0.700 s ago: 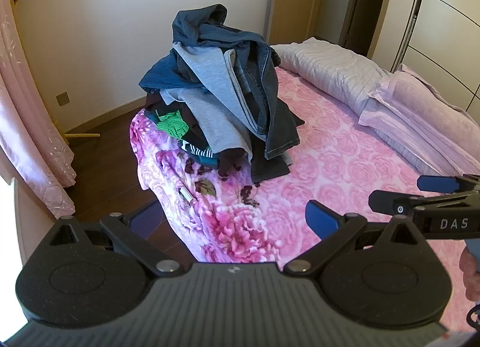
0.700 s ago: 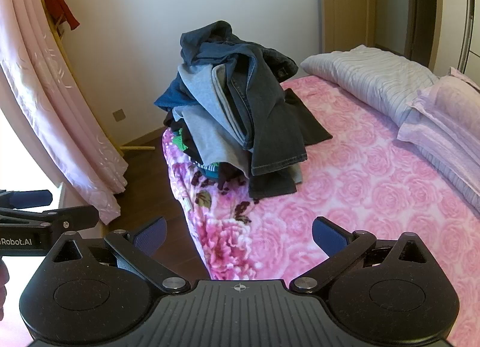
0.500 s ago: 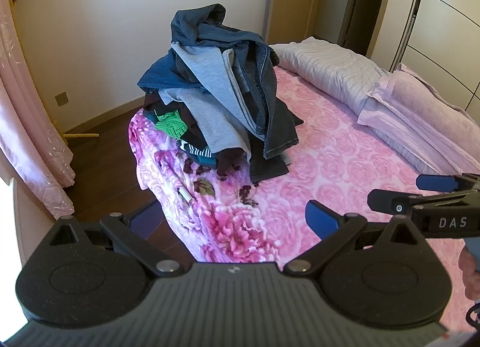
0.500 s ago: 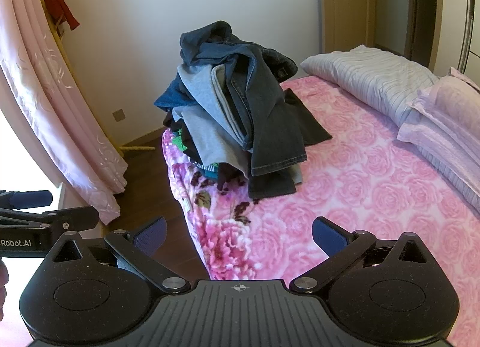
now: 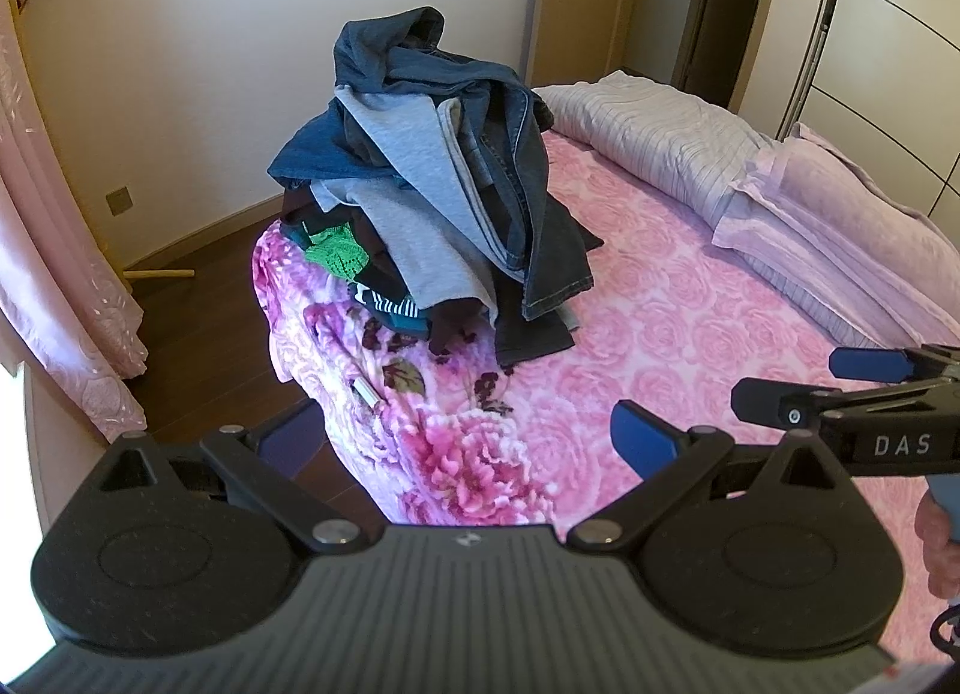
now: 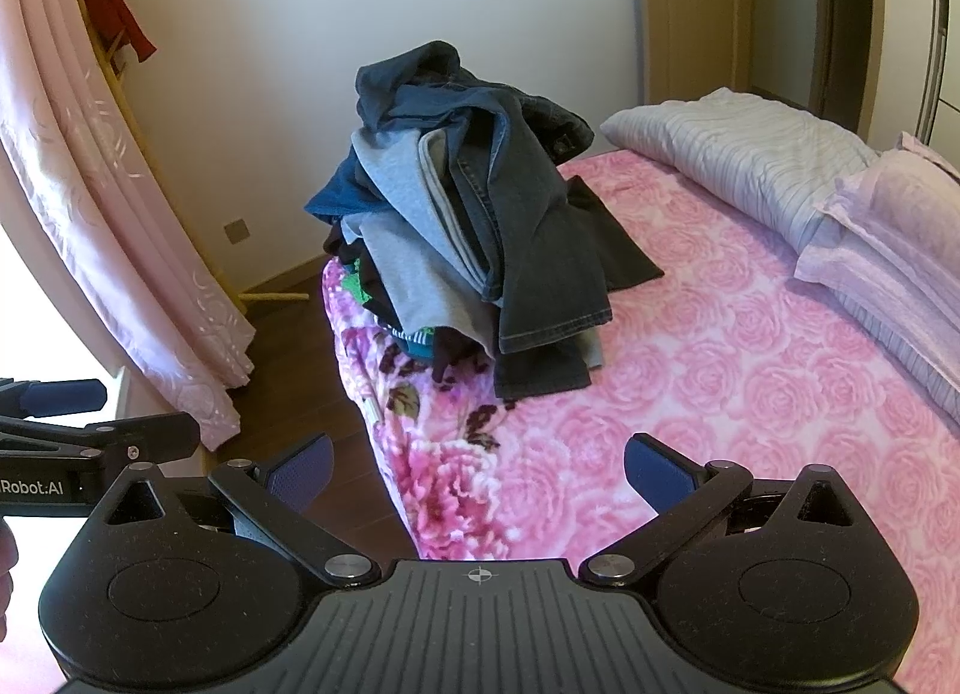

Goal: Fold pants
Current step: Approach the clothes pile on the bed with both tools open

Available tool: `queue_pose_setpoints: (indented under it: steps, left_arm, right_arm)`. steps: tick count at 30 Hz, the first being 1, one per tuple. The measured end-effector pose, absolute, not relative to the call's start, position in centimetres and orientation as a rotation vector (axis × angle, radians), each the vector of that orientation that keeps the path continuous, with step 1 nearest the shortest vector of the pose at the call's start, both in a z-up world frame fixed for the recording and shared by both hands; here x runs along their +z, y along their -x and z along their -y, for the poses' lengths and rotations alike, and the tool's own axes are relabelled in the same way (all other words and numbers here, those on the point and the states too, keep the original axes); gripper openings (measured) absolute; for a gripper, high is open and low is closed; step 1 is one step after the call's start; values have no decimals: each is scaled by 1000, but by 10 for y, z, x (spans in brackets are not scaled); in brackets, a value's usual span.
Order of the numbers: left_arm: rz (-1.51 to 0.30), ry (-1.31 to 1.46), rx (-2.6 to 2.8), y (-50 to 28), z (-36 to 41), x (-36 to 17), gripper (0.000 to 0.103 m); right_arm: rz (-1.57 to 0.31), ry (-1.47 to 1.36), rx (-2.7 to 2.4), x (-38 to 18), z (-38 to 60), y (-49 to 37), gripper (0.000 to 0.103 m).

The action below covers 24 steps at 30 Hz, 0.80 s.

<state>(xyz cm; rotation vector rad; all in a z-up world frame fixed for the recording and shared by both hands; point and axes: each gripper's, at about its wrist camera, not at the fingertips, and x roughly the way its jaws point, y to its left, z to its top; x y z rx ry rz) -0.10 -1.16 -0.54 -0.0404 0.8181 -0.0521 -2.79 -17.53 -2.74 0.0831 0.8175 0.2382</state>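
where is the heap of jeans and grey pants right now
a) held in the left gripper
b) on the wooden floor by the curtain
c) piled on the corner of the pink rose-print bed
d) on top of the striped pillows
c: the heap of jeans and grey pants sits piled on the corner of the pink rose-print bed, and both the left gripper and the right gripper stand open and empty short of it.

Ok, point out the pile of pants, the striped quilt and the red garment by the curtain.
pile of pants [image 6: 540,250], right wrist view, dark denim leg.
striped quilt [image 6: 738,154], right wrist view, its middle.
red garment [image 6: 117,4], right wrist view, hanging body.
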Motion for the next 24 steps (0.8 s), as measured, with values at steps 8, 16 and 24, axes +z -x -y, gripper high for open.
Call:
queue_pose_setpoints:
  steps: [8,16,24]
  left_arm:
    - [-818,37,-56,-7,16,-2,100]
    - [-821,35,-64,-21,21,-1,100]
    - [-816,31,-70,-33,26,-2,100]
  right_arm:
    - [-812,-91,238,-28,185,18,101]
    - [-810,-94,233,-29,189,14,101]
    - [-807,-99,230,-26,198,4,101]
